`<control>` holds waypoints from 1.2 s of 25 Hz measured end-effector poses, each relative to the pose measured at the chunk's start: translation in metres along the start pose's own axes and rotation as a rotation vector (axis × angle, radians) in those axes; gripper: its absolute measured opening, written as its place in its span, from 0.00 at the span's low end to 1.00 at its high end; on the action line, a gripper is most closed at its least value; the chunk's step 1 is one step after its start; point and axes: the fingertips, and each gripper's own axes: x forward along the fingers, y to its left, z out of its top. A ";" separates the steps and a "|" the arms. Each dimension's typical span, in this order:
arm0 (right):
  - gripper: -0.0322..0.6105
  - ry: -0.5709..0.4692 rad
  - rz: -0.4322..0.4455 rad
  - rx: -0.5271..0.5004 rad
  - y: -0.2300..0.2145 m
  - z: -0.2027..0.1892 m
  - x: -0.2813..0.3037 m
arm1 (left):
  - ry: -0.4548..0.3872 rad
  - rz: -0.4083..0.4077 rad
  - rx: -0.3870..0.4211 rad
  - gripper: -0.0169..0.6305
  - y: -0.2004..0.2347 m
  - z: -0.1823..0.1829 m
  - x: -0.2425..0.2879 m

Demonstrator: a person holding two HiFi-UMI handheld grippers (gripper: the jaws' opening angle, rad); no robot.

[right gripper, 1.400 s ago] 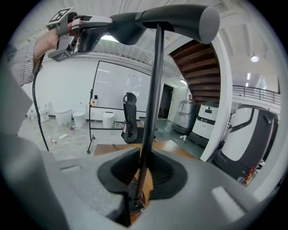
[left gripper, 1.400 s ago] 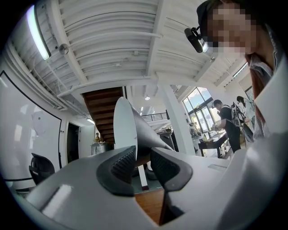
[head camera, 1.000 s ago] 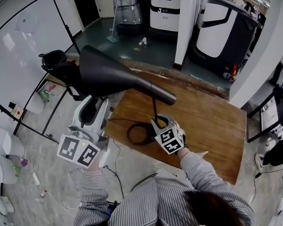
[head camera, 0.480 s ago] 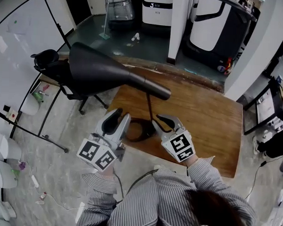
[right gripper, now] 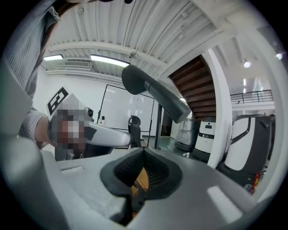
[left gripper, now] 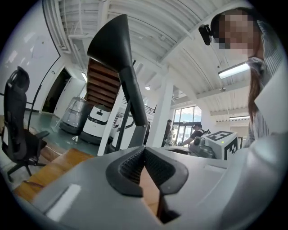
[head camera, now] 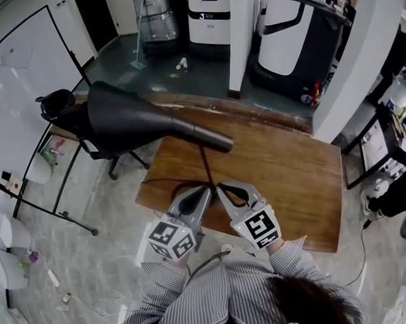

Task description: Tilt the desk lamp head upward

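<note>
Closing, seemingly empty: left tool [head camera: 204, 191]; one desk lamp [head camera: 131, 119].

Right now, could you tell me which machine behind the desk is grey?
The leftmost machine, grey all over; the other two are white and black.

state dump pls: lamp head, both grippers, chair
desk lamp head, up on its stem, neither gripper touching it; lit or not, cannot tell
left gripper, fingers closing, tips meeting, nothing between them
right gripper, fingers together, empty
office chair, upright, unoccupied
</note>
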 end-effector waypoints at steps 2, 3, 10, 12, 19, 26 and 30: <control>0.05 -0.001 0.005 0.039 0.000 -0.005 -0.003 | 0.008 -0.014 -0.029 0.04 -0.004 -0.008 0.001; 0.05 0.006 0.006 0.056 0.000 -0.008 -0.004 | 0.014 -0.014 -0.035 0.04 -0.004 -0.011 0.001; 0.05 0.041 0.021 0.130 0.001 -0.021 -0.005 | 0.042 0.028 0.011 0.04 0.003 -0.016 -0.001; 0.05 0.055 0.014 0.124 0.002 -0.024 -0.005 | 0.049 0.027 0.010 0.04 0.003 -0.017 -0.001; 0.05 0.066 0.003 0.123 -0.001 -0.025 -0.003 | 0.074 0.022 0.005 0.04 0.002 -0.023 0.004; 0.05 0.071 0.024 0.146 0.001 -0.026 0.003 | 0.090 0.014 -0.004 0.03 0.001 -0.024 0.007; 0.05 0.073 0.024 0.152 -0.001 -0.026 0.005 | 0.094 0.018 -0.007 0.03 0.003 -0.024 0.008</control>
